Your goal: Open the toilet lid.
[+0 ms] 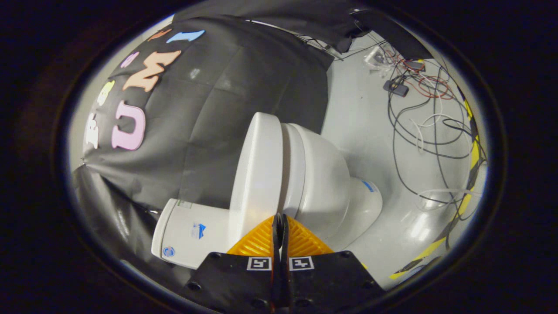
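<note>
The white toilet appears rolled on its side in the gripper view. Its lid (258, 174) lies flat against the seat (291, 165), and beyond the seat is the bowl (324, 183). The tank (192, 231) sits beside the lid, close to the fingers. My gripper (279, 216) is shut, its two orange fingers (259, 242) pressed together with nothing visible between them. The tips sit right at the seam between lid and seat, at the end nearest the tank. Whether they touch the lid I cannot tell.
The toilet's base (366, 205) stands on a pale grey floor (366, 131). Loose black, white and red cables (429, 122) sprawl over the floor past the bowl. Yellow-black tape (473, 157) marks the floor's edge. The black cloth wall (209, 122) hangs behind the tank.
</note>
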`<move>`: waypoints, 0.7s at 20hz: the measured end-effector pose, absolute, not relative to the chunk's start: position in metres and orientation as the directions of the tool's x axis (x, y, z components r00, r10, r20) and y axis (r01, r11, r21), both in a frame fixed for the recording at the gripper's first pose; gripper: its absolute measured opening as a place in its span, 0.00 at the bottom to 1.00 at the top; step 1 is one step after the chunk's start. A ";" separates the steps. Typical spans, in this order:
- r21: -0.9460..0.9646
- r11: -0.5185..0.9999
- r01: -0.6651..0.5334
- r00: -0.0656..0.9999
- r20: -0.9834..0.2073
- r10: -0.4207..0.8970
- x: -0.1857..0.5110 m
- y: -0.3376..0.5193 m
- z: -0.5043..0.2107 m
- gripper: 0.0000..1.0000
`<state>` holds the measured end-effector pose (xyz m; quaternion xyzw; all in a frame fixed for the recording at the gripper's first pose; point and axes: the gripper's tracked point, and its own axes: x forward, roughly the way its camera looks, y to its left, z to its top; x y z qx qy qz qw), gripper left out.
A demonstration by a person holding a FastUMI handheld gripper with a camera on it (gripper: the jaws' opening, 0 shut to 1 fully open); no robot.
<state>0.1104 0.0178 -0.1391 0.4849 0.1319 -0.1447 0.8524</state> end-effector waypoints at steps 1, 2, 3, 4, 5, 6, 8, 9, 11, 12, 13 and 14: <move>0.772 0.499 0.393 0.915 -0.381 -0.130 0.106 0.017 -0.136 0.01; 0.773 0.493 0.399 0.914 -0.382 -0.140 0.106 0.016 -0.129 0.01; 0.781 0.482 0.398 0.915 -0.376 -0.146 0.106 0.019 -0.121 0.01; 0.785 0.476 0.396 0.917 -0.370 -0.153 0.106 0.020 -0.114 0.01; 0.788 0.470 0.398 0.916 -0.368 -0.158 0.106 0.024 -0.109 0.01; 0.792 0.461 0.401 0.916 -0.366 -0.168 0.107 0.025 -0.103 0.00; 0.788 0.469 0.399 0.916 -0.359 -0.177 0.107 0.030 -0.093 0.00; 0.786 0.472 0.399 0.917 -0.356 -0.181 0.106 0.033 -0.087 0.00; 0.785 0.470 0.404 0.915 -0.349 -0.205 0.106 0.037 -0.071 0.00; 0.777 0.480 0.408 0.913 -0.349 -0.213 0.106 0.041 -0.065 0.00; 0.770 0.488 0.412 0.911 -0.346 -0.225 0.107 0.044 -0.059 0.01; 0.768 0.493 0.410 0.912 -0.340 -0.229 0.107 0.048 -0.052 0.00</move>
